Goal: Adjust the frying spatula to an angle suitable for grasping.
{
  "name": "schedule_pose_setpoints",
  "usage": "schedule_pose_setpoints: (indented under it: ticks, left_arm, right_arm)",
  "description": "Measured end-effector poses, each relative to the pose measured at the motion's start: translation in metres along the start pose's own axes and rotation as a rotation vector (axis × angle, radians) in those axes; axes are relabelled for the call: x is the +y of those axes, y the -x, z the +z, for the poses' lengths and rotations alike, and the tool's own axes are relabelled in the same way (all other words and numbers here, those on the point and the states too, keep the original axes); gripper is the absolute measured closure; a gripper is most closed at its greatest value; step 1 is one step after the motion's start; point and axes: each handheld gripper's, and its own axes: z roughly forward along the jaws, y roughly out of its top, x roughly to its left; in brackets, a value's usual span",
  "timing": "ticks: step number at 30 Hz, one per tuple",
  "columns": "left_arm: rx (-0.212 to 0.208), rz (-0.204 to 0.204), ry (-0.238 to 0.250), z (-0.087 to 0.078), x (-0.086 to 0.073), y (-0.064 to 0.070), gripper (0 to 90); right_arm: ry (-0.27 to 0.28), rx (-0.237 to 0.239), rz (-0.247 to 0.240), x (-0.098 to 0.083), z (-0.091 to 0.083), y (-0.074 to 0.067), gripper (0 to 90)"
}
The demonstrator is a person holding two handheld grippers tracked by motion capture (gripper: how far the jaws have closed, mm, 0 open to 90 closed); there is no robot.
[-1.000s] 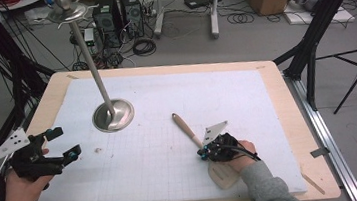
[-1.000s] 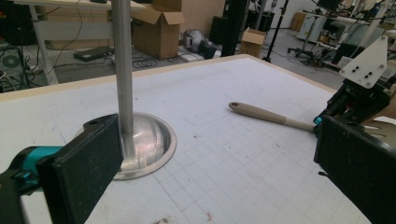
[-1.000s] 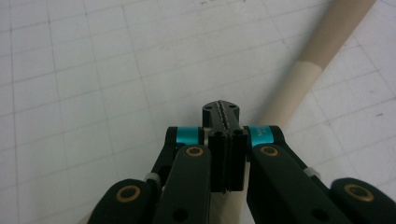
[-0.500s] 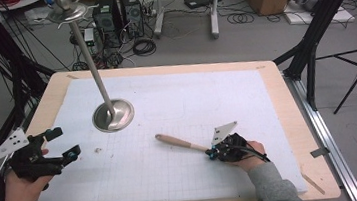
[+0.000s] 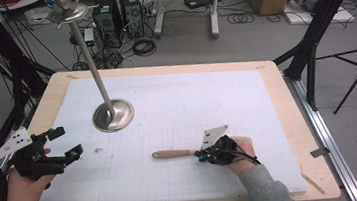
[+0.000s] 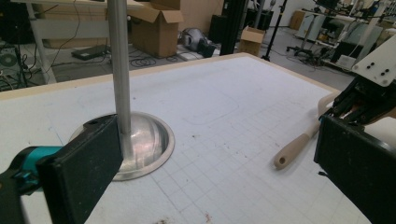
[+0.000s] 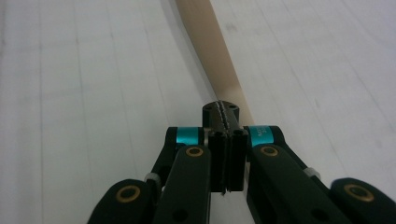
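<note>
A wooden-handled tool [image 5: 172, 154] lies low over the white gridded mat, its handle pointing left. My right gripper [image 5: 200, 154] is shut on its near end. In the right gripper view the black jaws [image 7: 225, 112] are pressed together and the pale handle [image 7: 215, 51] runs away from them. My left gripper [image 5: 67, 142] is held at the mat's left edge, open, with nothing between its fingers. In the left gripper view, its two jaws [image 6: 215, 177] frame the handle [image 6: 299, 142] and the right gripper [image 6: 364, 93].
A metal stand with a round base [image 5: 113, 115] and a tall tilted pole stands left of centre on the mat [image 5: 246, 98]. The wooden table edge [image 5: 321, 186] rims the mat. Tripod legs, cables and boxes crowd the floor beyond.
The right hand has turned and shifted a little to the right. The wooden handle swung from pointing up-left to pointing straight left. The left hand has stayed put.
</note>
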Motion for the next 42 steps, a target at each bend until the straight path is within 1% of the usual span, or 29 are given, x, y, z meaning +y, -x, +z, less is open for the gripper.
schedule_pose_setpoints:
  ticks: [2,4,6,8,9,13,15,17,19,23,24,26,29,30,32,35,40,42]
  left_arm:
    - [0.0,0.001,0.001,0.0,0.0,0.0,1.8]
    - [0.002,0.0,0.004,-0.001,0.0,0.0,1.7]
    - [0.004,0.002,0.001,-0.002,-0.001,0.0,1.8]
    - [0.006,0.001,0.0,-0.003,-0.001,0.0,1.8]
    - [0.01,-0.003,0.0,-0.003,-0.001,0.0,1.8]
    - [0.015,-0.002,0.0,-0.006,-0.002,0.0,1.8]
    - [0.017,0.001,-0.002,-0.007,-0.002,0.001,1.8]
    - [0.019,-0.001,0.0,-0.007,-0.002,0.002,1.8]
    - [0.02,0.002,-0.002,-0.008,-0.002,0.001,1.8]
    - [0.024,0.0,0.0,-0.011,-0.003,0.002,1.8]
    - [0.024,-0.002,0.003,-0.012,-0.003,0.002,1.8]
    - [0.03,-0.005,0.007,-0.014,-0.003,0.001,1.8]
    - [0.035,-0.008,0.007,-0.017,-0.004,0.0,1.8]
    - [0.037,-0.009,0.011,-0.018,-0.004,0.0,1.8]
    - [0.038,-0.008,0.013,-0.019,-0.003,0.0,1.8]
    - [0.04,-0.01,0.014,-0.019,-0.004,-0.001,1.8]
    - [0.033,-0.008,0.007,-0.016,-0.004,0.0,1.8]
    - [0.03,-0.006,0.01,-0.015,-0.003,0.001,1.8]
  right_arm:
    - [0.024,0.001,-0.026,0.012,0.01,-0.007,90.0]
    - [0.04,0.016,-0.034,0.019,0.017,-0.01,90.0]
    - [0.034,0.005,-0.048,0.025,0.026,-0.012,90.0]
    - [0.012,0.003,-0.047,0.027,0.034,-0.009,90.0]
    - [0.018,0.011,-0.038,0.028,0.037,-0.008,90.0]
    - [0.052,-0.034,0.01,0.031,0.036,-0.001,90.0]
    - [0.054,-0.043,0.027,0.031,0.039,0.002,90.0]
    - [0.044,-0.04,0.025,0.033,0.043,0.002,90.0]
    - [0.017,-0.042,-0.002,0.035,0.05,0.0,90.0]
    - [0.021,-0.097,0.037,0.038,0.055,0.005,90.0]
    - [0.028,-0.101,0.048,0.038,0.056,0.008,90.0]
    - [0.03,-0.106,0.086,0.038,0.057,0.014,90.0]
    - [0.018,-0.141,0.12,0.043,0.061,0.021,90.0]
    - [0.02,-0.151,0.138,0.044,0.063,0.023,90.0]
    - [0.029,-0.169,0.197,0.044,0.065,0.027,90.0]
    - [0.028,-0.193,0.237,0.046,0.067,0.03,90.0]
    - [0.021,-0.236,0.257,0.048,0.069,0.034,90.0]
    - [0.02,-0.241,0.268,0.049,0.07,0.035,90.0]
